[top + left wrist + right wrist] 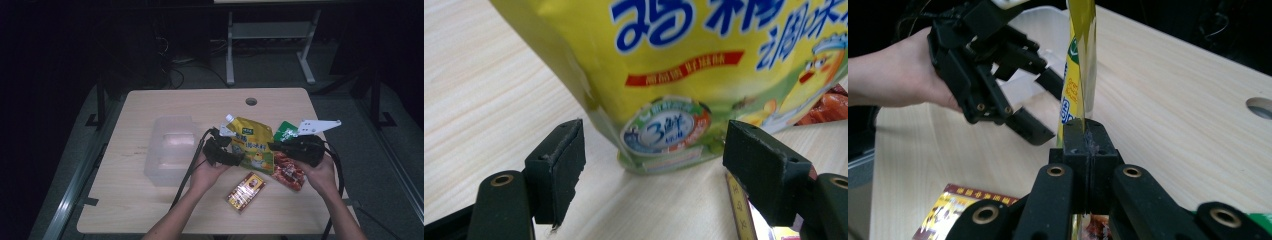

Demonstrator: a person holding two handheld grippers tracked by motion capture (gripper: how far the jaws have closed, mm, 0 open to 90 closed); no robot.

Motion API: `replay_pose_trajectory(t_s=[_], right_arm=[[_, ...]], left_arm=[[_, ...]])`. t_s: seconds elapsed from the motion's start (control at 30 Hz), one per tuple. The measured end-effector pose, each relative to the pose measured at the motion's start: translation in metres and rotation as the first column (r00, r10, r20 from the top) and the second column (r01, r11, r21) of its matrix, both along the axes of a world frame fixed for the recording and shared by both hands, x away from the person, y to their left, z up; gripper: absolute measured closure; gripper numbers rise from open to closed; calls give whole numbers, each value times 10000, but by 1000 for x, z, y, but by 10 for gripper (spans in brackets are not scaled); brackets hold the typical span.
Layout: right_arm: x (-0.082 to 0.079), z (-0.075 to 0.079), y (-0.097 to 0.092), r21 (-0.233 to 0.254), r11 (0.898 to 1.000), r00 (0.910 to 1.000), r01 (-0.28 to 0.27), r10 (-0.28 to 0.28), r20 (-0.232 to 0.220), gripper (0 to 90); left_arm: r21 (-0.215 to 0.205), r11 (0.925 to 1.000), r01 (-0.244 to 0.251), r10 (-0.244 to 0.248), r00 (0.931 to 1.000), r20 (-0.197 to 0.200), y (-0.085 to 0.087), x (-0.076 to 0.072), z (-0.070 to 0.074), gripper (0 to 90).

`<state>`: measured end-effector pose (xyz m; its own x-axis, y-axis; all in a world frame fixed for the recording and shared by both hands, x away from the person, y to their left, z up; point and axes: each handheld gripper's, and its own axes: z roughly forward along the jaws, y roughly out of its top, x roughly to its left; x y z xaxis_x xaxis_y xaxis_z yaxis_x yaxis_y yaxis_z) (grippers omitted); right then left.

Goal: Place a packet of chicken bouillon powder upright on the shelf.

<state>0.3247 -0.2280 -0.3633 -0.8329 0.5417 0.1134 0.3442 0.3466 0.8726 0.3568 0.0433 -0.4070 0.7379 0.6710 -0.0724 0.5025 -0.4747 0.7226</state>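
Yellow pouch (253, 147) with a white spout at its far-left corner, lying mid-table with its long axis running from the spout toward the person; a clear plastic box (170, 147) stands just to its left. In the right gripper view the pouch (1079, 60) appears edge-on, rising upright out of the right claw (1088, 140), whose two black jaws are pressed together on its edge: a firm pinch on the pouch's right side. The left claw (654, 170) faces the pouch's printed front (684, 75); its jaws stand wide apart with nothing pressed between them, the pouch's lower corner sitting in the gap a little beyond the pads, untouched. The left claw (222, 152) is thus the free one and lies just beside the pouch's left edge, between pouch and box.

Relation governing the next move: the pouch is carried by the right claw alone, and the box lies to the left, past the left hand. A transfer leftward would likely need the left claw either to close on the near corner or to clear the path.

Surroundings: a red snack packet (289, 172) lies under the right hand, touching the pouch's right edge; a green packet (286, 132) lies behind it; a small red-and-gold packet (246, 191) lies nearer the person, apart from the pouch. Bare table (150, 200) remains open at the near left and along the far edge.
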Motion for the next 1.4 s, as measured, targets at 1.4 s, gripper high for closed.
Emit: replay_pose_trajectory(t_s=[1.4], right_arm=[[26,9,28,-155,9984,9918,536,-550,-1151,897]], left_arm=[[-387,9900,1353,-1325,9889,679,22,-52,8,248]])
